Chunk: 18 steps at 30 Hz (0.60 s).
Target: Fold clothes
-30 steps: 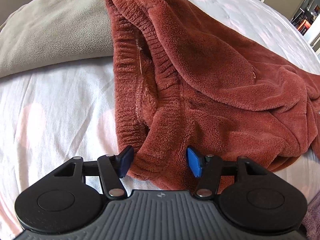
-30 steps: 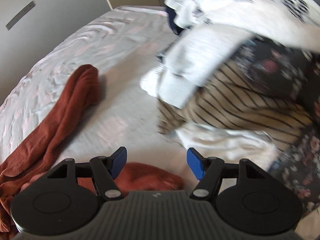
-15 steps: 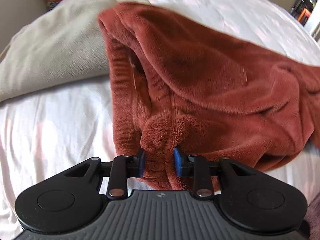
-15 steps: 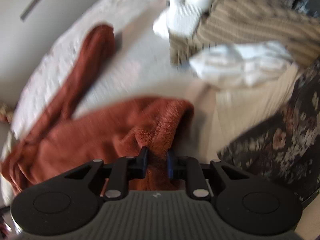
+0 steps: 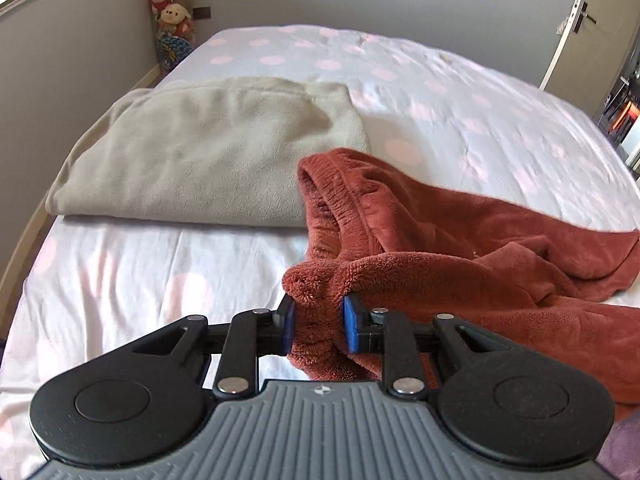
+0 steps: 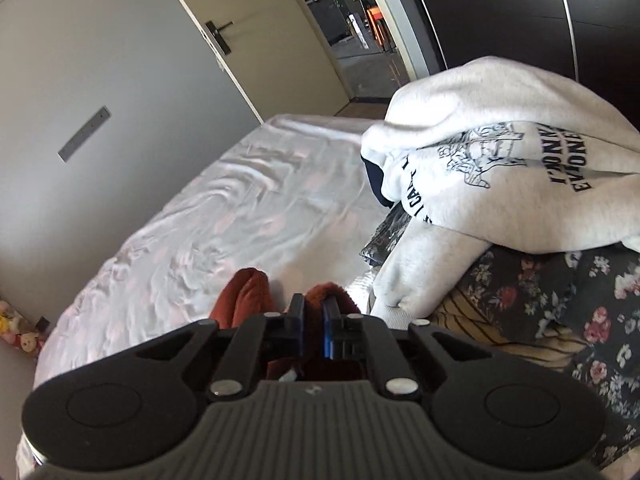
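Now left gripper (image 5: 319, 322): clamped on a bunched fold of the rust fleece (image 5: 460, 240), which spreads ahead and to its right over the bed (image 5: 120, 272) | right gripper (image 6: 313, 326): pressed together on another fold (image 6: 328, 294) | beige blanket (image 5: 208, 152): ahead-left of left gripper | clothes pile (image 6: 500, 184): right of right gripper

1. Left gripper (image 5: 319, 322): grey ribbed housing, small round logo at the top edge, two black round side lobes with recessed discs.
2. Black linkage arms, silver pivot screws, blue fingertip pads (image 5: 350, 322).
3. Right gripper (image 6: 313, 330): same build.
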Available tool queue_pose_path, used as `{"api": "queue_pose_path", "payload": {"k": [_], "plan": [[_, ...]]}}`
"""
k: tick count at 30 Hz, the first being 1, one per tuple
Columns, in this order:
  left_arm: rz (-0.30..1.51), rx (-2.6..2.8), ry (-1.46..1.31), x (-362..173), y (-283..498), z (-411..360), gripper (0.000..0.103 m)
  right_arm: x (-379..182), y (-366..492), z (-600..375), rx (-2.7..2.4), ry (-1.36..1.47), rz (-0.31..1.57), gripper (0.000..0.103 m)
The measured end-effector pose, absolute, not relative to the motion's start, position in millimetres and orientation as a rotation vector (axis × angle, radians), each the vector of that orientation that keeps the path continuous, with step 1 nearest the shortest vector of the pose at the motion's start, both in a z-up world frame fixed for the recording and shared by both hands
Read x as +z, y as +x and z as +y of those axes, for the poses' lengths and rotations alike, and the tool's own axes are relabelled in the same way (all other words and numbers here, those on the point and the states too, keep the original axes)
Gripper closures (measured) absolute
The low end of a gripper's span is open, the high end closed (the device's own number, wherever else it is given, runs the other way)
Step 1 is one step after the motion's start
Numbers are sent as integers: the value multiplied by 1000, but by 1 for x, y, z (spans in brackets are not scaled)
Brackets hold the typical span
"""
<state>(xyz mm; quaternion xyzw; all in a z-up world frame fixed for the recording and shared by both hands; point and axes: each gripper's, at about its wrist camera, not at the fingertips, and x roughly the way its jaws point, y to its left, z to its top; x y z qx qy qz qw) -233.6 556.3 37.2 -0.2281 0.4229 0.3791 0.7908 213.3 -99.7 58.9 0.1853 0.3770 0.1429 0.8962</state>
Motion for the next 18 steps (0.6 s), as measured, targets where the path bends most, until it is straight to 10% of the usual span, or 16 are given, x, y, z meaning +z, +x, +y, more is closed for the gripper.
{"api": "queue_pose_path", "payload": {"k": [6, 8, 18], "plan": [[1021, 827, -540, -11, -226, 559, 80, -12, 256, -70, 280, 350, 950, 84], [1060, 829, -543, -25, -224, 559, 80, -22, 255, -71, 265, 363, 957, 61], [1096, 813, -557, -39, -226, 564, 78, -45, 244, -99, 318, 280, 980, 55]]}}
